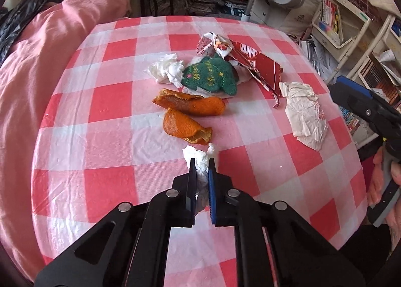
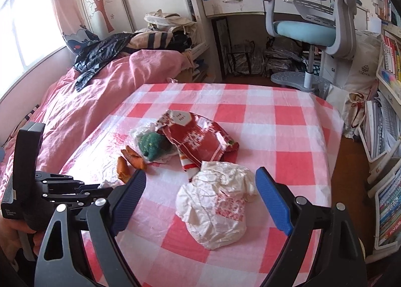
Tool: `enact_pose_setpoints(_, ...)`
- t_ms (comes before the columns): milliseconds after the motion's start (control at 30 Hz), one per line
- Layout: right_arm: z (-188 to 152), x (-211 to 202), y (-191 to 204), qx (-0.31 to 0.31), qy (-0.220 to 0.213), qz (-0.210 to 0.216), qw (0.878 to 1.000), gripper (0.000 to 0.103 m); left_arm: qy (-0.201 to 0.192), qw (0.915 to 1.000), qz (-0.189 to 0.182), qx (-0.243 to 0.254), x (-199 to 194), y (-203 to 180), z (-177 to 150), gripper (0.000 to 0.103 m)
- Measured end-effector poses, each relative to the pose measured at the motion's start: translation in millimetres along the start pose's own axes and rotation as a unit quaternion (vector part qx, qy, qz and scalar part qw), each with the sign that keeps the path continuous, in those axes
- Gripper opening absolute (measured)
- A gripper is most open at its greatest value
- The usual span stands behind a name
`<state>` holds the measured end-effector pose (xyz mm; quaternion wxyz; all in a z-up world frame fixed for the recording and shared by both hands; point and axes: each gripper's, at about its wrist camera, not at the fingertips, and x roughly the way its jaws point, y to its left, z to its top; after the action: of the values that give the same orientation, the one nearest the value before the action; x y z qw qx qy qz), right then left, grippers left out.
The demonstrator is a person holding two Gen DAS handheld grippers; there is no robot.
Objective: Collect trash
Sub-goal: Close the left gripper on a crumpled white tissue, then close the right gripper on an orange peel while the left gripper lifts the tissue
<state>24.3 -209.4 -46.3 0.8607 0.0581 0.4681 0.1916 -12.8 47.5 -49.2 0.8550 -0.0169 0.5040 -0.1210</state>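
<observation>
My left gripper (image 1: 202, 161) is shut on a small crumpled white tissue (image 1: 200, 158) low on the red-and-white checked tablecloth (image 1: 100, 136). Just beyond it lie two orange peels (image 1: 186, 127) (image 1: 193, 102), then a green knitted item (image 1: 210, 75), another white tissue wad (image 1: 166, 70) and a torn red snack wrapper (image 1: 253, 62). My right gripper (image 2: 200, 173) stands open above a crumpled white paper bag (image 2: 215, 204), its fingers on either side and apart from it. The right gripper also shows at the right edge of the left wrist view (image 1: 371, 111), held by a hand.
A pink duvet (image 2: 82, 101) with a black jacket (image 2: 100, 54) lies left of the table. A blue-seated desk chair (image 2: 308, 28) and a white desk stand behind. Bookshelves (image 2: 388, 136) line the right side. The left gripper (image 2: 75, 189) appears at the lower left of the right wrist view.
</observation>
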Motion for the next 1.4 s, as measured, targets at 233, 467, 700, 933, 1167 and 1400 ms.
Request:
enact_pose_setpoints(233,-4.7,42.5,62.5,-0.073,0.059,0.074,0.993,0.062,-0.054,0.9929,0.005,-0.106,-34.7,65.6,23.9,0.008)
enact_pose_setpoints(467,-7.3,86.9,99.6,-0.099,0.091,0.069,0.989,0.053,-0.094,0.9804,0.023,-0.171,-28.0,83.7,53.2,0.008)
enact_pose_setpoints(700,-12.8,114.5,101.5,-0.1,0.118,0.046,0.987,0.035,-0.095,0.982,0.015,-0.163,-21.1,79.2,57.8,0.008)
enact_pose_setpoints(933,-15.6,98.9,106.5,-0.11,0.107,0.042,0.987,0.02,-0.094,0.9844,0.014,-0.148,-18.7,69.1,56.6,0.008)
enact_pose_setpoints(1167,-14.3,60.0,98.8,-0.104,0.078,0.037,0.991,0.02,-0.095,0.9858,0.013,-0.138,-15.9,56.4,51.6,0.008)
enact_pose_setpoints(1400,-15.5,32.1,83.4,-0.091,0.056,0.023,0.994,0.02,-0.091,0.9889,0.015,-0.116,-9.0,34.8,43.1,0.008)
